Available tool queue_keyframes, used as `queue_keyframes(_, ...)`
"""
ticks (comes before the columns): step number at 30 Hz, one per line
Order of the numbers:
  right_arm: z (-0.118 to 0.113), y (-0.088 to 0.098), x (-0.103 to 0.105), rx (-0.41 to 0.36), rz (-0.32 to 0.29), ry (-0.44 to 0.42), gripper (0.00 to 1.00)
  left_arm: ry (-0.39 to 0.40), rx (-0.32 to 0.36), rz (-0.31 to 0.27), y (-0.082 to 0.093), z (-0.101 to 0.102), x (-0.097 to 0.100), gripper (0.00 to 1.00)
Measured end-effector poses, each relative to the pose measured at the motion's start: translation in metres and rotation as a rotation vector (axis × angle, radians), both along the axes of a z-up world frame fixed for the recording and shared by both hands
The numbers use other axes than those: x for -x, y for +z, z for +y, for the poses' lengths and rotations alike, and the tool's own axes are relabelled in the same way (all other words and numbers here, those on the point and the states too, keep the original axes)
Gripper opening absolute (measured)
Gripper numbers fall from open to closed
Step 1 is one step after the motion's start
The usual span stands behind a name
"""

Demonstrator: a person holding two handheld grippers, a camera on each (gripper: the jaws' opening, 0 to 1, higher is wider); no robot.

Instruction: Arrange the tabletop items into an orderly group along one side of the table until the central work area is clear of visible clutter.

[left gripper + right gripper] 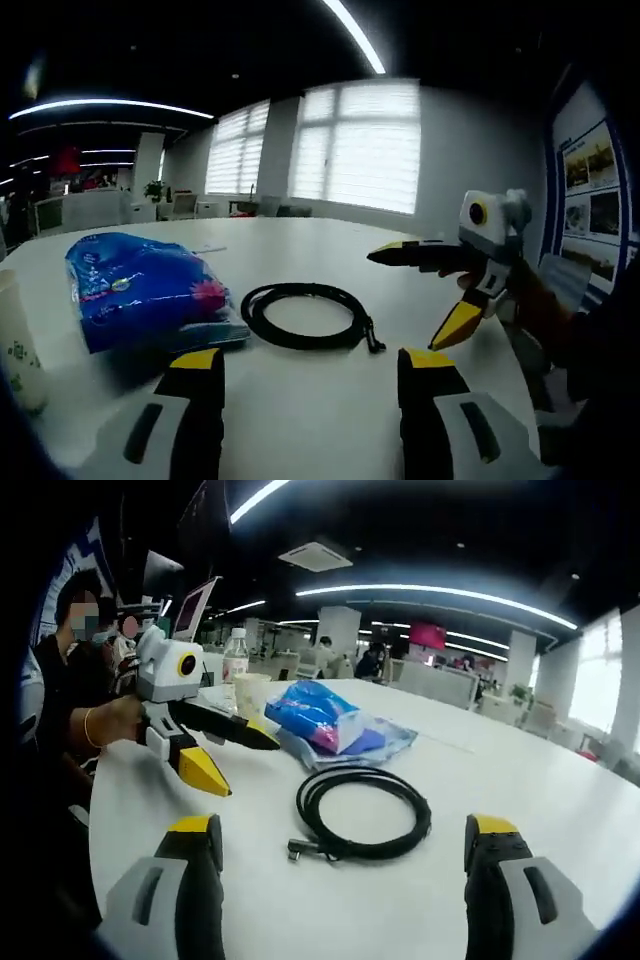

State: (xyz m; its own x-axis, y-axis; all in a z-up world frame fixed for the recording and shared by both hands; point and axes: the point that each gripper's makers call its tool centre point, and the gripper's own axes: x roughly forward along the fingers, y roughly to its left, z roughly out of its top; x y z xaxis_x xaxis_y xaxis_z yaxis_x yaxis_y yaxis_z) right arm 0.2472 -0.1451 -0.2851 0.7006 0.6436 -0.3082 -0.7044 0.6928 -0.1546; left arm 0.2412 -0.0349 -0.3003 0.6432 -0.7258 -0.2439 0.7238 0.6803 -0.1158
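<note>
Remaining mid-table, the coiled black cable (305,315) and blue packet (140,290) at its 10 o'clock await grouping. Left gripper (310,375) and right gripper (345,845) hover wide open, empty.

I see a coiled black cable (362,813) lying flat beside a blue plastic packet (325,718), paper cup (250,692) behind.

White table (520,780) bearing a coiled black cable (364,813) near its centre, a blue plastic packet (325,718) just beside the coil, and a paper cup (251,693) and capped bottle (235,653) beyond the packet
</note>
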Motion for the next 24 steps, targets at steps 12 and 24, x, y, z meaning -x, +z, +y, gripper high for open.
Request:
queue_keyframes(12, 0.005, -0.014, -0.016, 0.048, 0.020, -0.010, 0.96, 0.013, 0.012, 0.053, -0.008, -0.008, -0.011, 0.68)
queue_keyframes(24, 0.011, -0.032, -0.028, -0.005, 0.109, 0.010, 0.93, 0.016, 0.089, 0.139, -0.011, -0.019, -0.018, 0.66)
